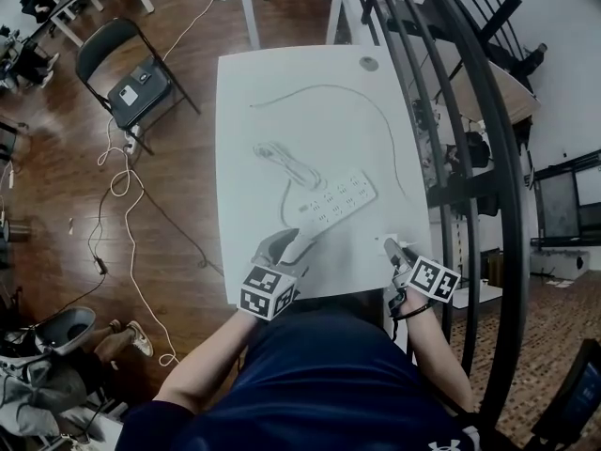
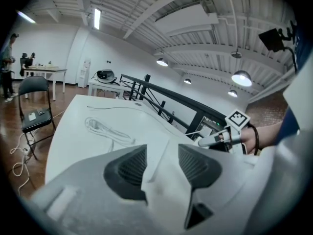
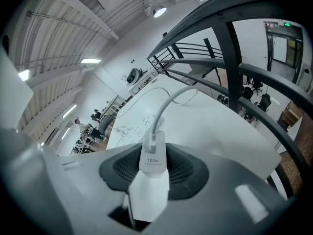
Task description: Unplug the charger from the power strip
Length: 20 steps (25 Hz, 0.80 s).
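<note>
A white power strip (image 1: pixel 340 198) lies slantwise on the white table (image 1: pixel 272 83). My left gripper (image 1: pixel 293 244) is at its near left end. In the left gripper view the strip's white end (image 2: pixel 164 180) fills the gap between the two dark pads, so that gripper (image 2: pixel 164 166) is shut on it. At the table's near right edge, my right gripper (image 1: pixel 392 250) is shut on the white charger (image 3: pixel 152 166), clear of the strip. The charger's white cable (image 3: pixel 164 106) runs from the jaws across the table in a long arc (image 1: pixel 376 111).
A loosely coiled white cord (image 1: pixel 282 161) lies just beyond the strip. A black railing (image 1: pixel 451 139) runs close along the table's right side. On the wooden floor to the left are a black folding chair (image 1: pixel 127 73) and trailing cables (image 1: pixel 122 214).
</note>
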Each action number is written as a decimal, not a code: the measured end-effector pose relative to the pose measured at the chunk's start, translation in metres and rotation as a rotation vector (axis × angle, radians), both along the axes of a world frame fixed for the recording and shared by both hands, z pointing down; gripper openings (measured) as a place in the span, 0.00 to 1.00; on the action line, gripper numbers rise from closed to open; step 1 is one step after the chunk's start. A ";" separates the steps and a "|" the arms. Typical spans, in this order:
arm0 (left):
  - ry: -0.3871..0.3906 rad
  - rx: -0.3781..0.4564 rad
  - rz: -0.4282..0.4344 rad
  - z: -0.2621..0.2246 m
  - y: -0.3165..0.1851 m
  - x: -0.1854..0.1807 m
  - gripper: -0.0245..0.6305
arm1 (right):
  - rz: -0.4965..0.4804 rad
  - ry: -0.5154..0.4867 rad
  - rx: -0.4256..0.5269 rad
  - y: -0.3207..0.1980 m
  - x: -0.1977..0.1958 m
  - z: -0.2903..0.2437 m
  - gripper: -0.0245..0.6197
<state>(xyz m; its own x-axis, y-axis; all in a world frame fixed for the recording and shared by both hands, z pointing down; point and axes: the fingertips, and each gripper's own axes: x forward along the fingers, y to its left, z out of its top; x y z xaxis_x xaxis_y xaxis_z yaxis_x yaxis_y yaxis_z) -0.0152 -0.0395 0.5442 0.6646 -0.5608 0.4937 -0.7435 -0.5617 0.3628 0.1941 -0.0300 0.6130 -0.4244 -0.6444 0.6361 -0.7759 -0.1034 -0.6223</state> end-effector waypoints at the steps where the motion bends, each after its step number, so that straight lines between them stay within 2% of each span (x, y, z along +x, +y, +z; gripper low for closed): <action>1: -0.003 0.001 0.008 0.000 0.001 0.002 0.35 | 0.004 0.001 -0.008 0.001 0.002 0.004 0.26; 10: -0.011 -0.029 0.027 0.006 0.008 0.007 0.35 | 0.013 0.012 -0.069 0.014 0.007 0.032 0.26; 20: -0.029 -0.045 0.030 0.011 0.011 0.005 0.35 | 0.024 0.001 -0.053 0.016 0.008 0.040 0.26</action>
